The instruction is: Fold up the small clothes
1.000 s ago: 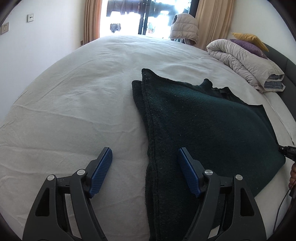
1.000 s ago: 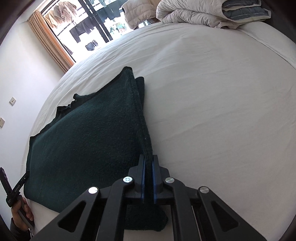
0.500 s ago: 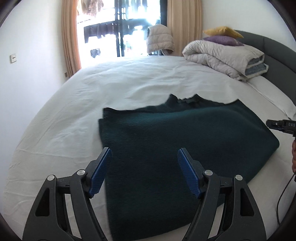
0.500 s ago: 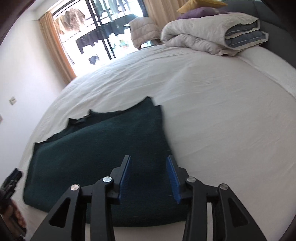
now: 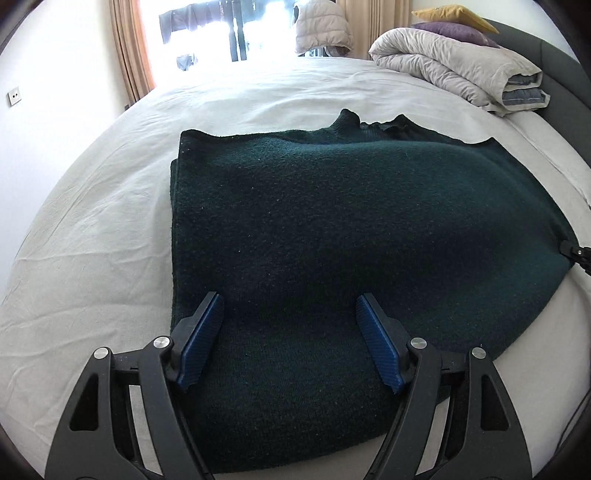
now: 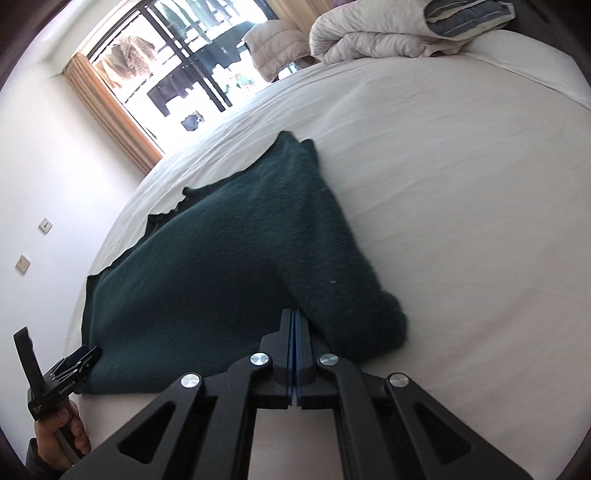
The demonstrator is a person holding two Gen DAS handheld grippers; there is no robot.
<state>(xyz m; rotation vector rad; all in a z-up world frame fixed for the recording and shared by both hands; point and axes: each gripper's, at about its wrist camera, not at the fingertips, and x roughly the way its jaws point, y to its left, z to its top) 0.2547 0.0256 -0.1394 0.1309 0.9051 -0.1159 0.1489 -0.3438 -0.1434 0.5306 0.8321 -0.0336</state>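
Knitwear lies across the near part of the white bed (image 5: 92,229): a dark green sweater (image 5: 332,229), already doubled over on itself, with a second layer peeping out along its left edge and the neckline showing at the far side; so at least one fold looks done, and the garment is a broad slab rather than a tidy packet; I would judge the job somewhere in the middle, with a further fold across and a squaring-up left to do.

The left gripper (image 5: 290,332) hovers over the near left part of the sweater, its blue pads (image 5: 201,343) standing wide apart with nothing pinched between them; the cloth is simply beneath, and whether the tips brush it I cannot tell.

The right gripper (image 6: 295,350) has its jaws pressed together at the near right corner of the sweater (image 6: 229,266); the knit rises into a ridge running up to the fingertips, which suggests a pinch of fabric is caught there, though the closed pads hide how much; that corner is lifted clear of the sheet and bunched.

Beyond, a rolled grey duvet (image 5: 454,70) sits by the headboard, well apart from the work, with cushions (image 5: 450,18) on top; a puffy jacket (image 5: 321,26) hangs near the bright window; none of it is in the way; in the right view the person's left hand (image 6: 62,435) shows on the other gripper's handle.
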